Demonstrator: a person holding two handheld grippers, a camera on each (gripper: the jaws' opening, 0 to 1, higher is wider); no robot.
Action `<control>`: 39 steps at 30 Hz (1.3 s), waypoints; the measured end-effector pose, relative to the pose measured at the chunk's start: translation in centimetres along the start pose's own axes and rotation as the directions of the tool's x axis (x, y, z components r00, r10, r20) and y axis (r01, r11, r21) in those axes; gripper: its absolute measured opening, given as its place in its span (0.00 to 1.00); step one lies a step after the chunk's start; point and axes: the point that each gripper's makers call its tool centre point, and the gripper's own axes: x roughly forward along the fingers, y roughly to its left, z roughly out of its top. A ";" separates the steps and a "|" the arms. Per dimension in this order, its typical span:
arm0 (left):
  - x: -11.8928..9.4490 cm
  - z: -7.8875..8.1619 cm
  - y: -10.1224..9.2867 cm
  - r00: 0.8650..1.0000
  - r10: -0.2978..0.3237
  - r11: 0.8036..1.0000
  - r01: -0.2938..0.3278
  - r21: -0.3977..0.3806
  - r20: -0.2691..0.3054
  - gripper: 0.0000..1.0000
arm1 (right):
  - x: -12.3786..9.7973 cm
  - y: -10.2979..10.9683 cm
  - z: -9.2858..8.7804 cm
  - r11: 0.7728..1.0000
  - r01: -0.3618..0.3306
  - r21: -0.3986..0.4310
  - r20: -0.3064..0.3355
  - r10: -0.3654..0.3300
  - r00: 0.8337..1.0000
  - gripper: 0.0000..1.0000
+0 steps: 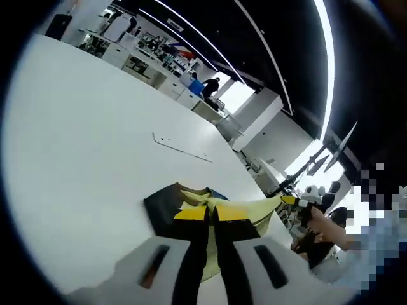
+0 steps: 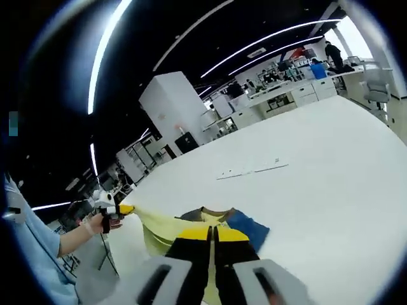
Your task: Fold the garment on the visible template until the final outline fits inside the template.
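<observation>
The left tool (image 1: 212,216) and right tool (image 2: 213,235) each cover the part of the garment (image 1: 245,210) they pinch. The garment's full outline cannot be made out. Distant shelves (image 1: 152,54) are too small to read.

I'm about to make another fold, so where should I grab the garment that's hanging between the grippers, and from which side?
Judging from the views, the garment is pinched at two points and stretched between the left gripper and right gripper, with a dark part lying on the white table. Regrip a free edge at the dark part, coming from the table side, where the cloth lies slack and reachable.
</observation>
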 end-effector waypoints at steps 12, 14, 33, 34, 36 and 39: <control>3.7 0.3 4.2 0.996 0.088 0.995 -0.089 -0.052 -0.009 0.00 | 4.4 -4.4 -0.8 0.995 0.098 -0.014 -0.046 -0.099 0.994 0.00; 4.4 -0.3 5.1 0.994 0.105 0.992 -0.106 -0.070 -0.024 0.00 | 5.0 -5.1 -1.6 0.994 0.107 -0.023 -0.070 -0.109 0.992 0.00; 6.2 -4.4 9.1 0.978 0.182 0.977 -0.192 -0.090 -0.102 0.00 | 8.0 -10.8 -5.8 0.986 0.162 0.038 -0.156 -0.155 0.976 0.00; 6.2 -4.5 9.3 0.977 0.184 0.976 -0.194 -0.095 -0.103 0.00 | 8.0 -10.8 -6.0 0.986 0.165 0.036 -0.159 -0.157 0.975 0.00; 6.3 -4.8 9.4 0.977 0.186 0.976 -0.196 -0.097 -0.106 0.00 | 8.1 -11.2 -6.6 0.984 0.175 0.042 -0.173 -0.165 0.971 0.00; 6.4 -4.9 9.4 0.975 0.190 0.976 -0.201 -0.090 -0.114 0.00 | 8.2 -11.0 -6.7 0.983 0.179 0.048 -0.177 -0.168 0.970 0.00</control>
